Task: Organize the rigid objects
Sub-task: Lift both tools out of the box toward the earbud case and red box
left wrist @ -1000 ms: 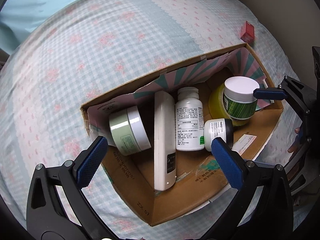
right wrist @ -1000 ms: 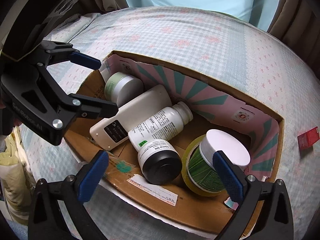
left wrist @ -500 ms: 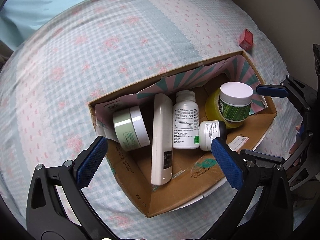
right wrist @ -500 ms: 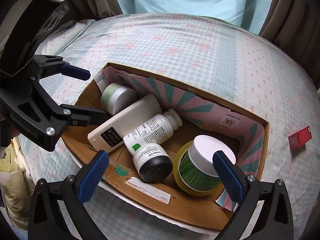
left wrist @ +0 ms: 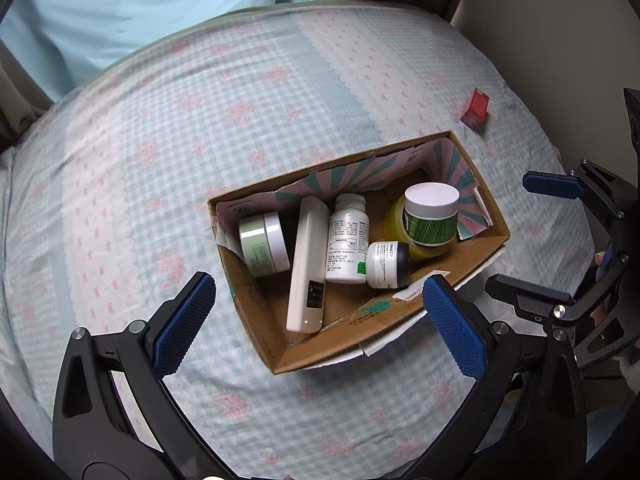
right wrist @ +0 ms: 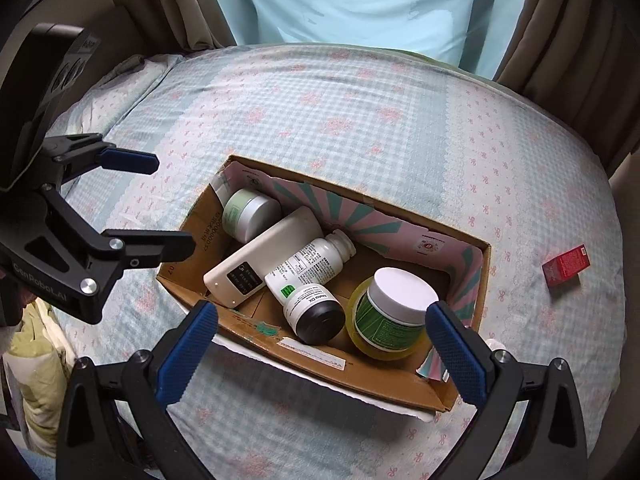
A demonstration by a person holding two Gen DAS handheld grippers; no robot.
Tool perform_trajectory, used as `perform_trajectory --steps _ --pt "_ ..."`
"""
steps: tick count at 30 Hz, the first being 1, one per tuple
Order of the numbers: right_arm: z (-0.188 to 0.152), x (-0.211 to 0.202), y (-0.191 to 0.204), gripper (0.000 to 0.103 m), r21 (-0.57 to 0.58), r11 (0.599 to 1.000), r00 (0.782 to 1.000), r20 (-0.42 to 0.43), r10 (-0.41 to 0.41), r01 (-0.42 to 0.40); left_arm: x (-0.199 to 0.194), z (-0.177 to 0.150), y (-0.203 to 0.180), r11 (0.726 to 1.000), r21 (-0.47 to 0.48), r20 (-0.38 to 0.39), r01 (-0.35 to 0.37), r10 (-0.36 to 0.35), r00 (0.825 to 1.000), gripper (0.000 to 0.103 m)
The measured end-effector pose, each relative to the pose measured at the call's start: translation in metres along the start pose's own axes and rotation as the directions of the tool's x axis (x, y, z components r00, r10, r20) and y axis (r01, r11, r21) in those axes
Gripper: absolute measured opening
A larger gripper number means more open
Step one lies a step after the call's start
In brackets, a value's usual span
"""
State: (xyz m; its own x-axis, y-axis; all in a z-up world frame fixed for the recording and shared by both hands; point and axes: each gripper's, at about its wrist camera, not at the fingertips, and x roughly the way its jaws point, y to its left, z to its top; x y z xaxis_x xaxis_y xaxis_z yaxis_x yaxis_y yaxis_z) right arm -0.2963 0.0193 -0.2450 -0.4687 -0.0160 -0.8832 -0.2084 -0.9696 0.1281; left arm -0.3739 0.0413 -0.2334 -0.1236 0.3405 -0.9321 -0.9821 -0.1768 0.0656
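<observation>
An open cardboard box (left wrist: 340,344) (right wrist: 360,376) lies on the bed. Inside it lie a pale green jar (left wrist: 260,246) (right wrist: 244,214), a flat white device (left wrist: 308,264) (right wrist: 264,252), a white pill bottle (left wrist: 346,244) (right wrist: 312,264) and a black-capped bottle (left wrist: 386,264) (right wrist: 316,312). A green-labelled jar (left wrist: 430,214) (right wrist: 390,308) stands in a yellow tape roll (right wrist: 360,340). A small red box (left wrist: 475,109) (right wrist: 566,266) sits on the bedspread outside. My left gripper (left wrist: 320,320) (right wrist: 156,204) hovers open over the box's left end. My right gripper (right wrist: 320,344) (left wrist: 532,240) hovers open at its right end. Both hold nothing.
The checked bedspread (left wrist: 200,120) spreads wide around the box. A person in a light blue top (right wrist: 360,0) stands at the far side between brown curtains (right wrist: 560,40). A wall (left wrist: 540,20) borders one side. A pillow (right wrist: 120,92) and yellowish cloth (right wrist: 36,340) lie at the other.
Both grippers have drawn back and up from the box, so it looks smaller and more of the bed and curtains shows. The objects in the box have not moved.
</observation>
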Motion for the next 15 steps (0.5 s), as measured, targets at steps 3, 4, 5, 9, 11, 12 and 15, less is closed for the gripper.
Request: perform_trajectory --steps 3,4,5,9,11,12,15 --pt "-0.001 -0.024 -0.007 0.103 0.043 0.999 1.000 0.017 -0.014 0.014 -0.022 -0.006 -0.007 0.999 -0.046 0.034 0.012 -0.010 0.999 0.103" --pt "-0.002 -0.034 -0.010 0.103 0.064 0.998 0.999 0.034 -0.019 0.017 -0.029 -0.008 -0.010 0.998 -0.062 0.050 0.015 -0.011 0.999 0.103" --pt "-0.003 -0.044 -0.014 0.103 0.089 0.996 0.998 0.054 -0.031 0.026 -0.036 -0.010 -0.013 0.997 -0.078 0.065 0.015 -0.010 0.998 0.103" --pt "-0.004 -0.079 -0.032 0.103 0.161 0.984 0.992 0.080 -0.095 0.081 -0.061 -0.014 -0.030 0.991 -0.132 0.122 0.016 0.000 0.993 0.103" --pt "-0.006 -0.094 -0.044 0.103 0.194 0.977 0.991 0.084 -0.107 0.089 -0.071 -0.014 -0.038 0.988 -0.155 0.149 0.019 0.005 0.989 0.103" --pt "-0.007 -0.100 -0.050 0.103 0.211 0.973 0.990 0.086 -0.115 0.094 -0.076 -0.013 -0.043 0.986 -0.166 0.155 0.023 0.003 0.988 0.103" --pt "-0.010 -0.119 -0.069 0.103 0.250 0.962 0.986 0.089 -0.139 0.113 -0.084 -0.011 -0.054 0.981 -0.191 0.165 0.032 0.000 0.986 0.103"
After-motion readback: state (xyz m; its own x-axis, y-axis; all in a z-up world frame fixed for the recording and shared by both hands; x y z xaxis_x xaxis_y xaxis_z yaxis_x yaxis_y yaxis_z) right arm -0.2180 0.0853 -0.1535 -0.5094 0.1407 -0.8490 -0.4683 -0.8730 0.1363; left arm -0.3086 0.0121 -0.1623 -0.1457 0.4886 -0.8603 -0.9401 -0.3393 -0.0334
